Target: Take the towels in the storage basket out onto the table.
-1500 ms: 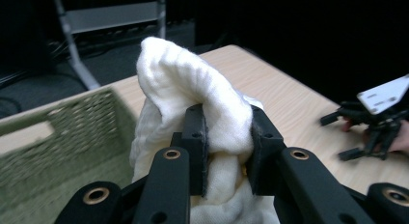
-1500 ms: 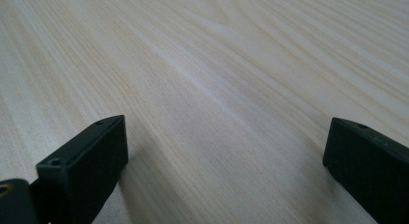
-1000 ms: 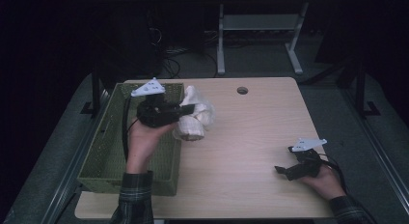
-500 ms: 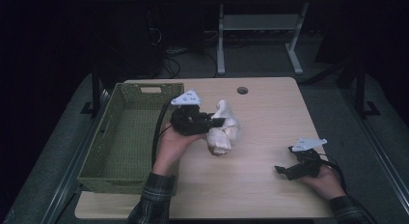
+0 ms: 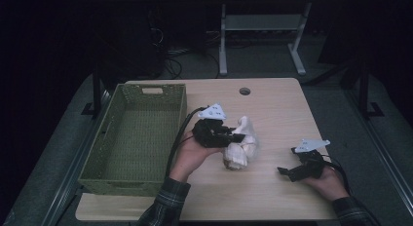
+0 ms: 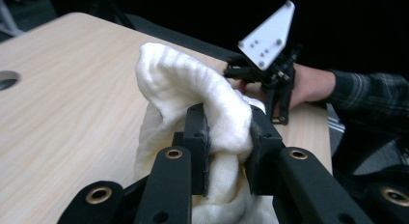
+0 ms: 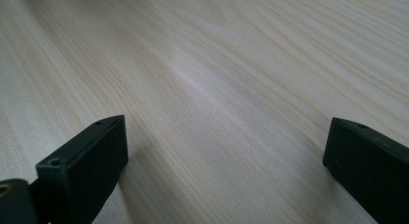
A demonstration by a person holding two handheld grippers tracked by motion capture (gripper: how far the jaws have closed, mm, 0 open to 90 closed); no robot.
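**Around the work**

A woven green basket (image 5: 134,138) sits on the left side of the pale wood tabletop (image 5: 272,109). A round cable hole (image 5: 245,91) lies near the far edge. Beyond it stands a white-framed stand (image 5: 260,26) on grey floor (image 5: 341,97).

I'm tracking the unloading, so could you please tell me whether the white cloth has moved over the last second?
Yes. The white cloth, held in the left tongs, has moved right, from the basket edge toward the middle of the table.
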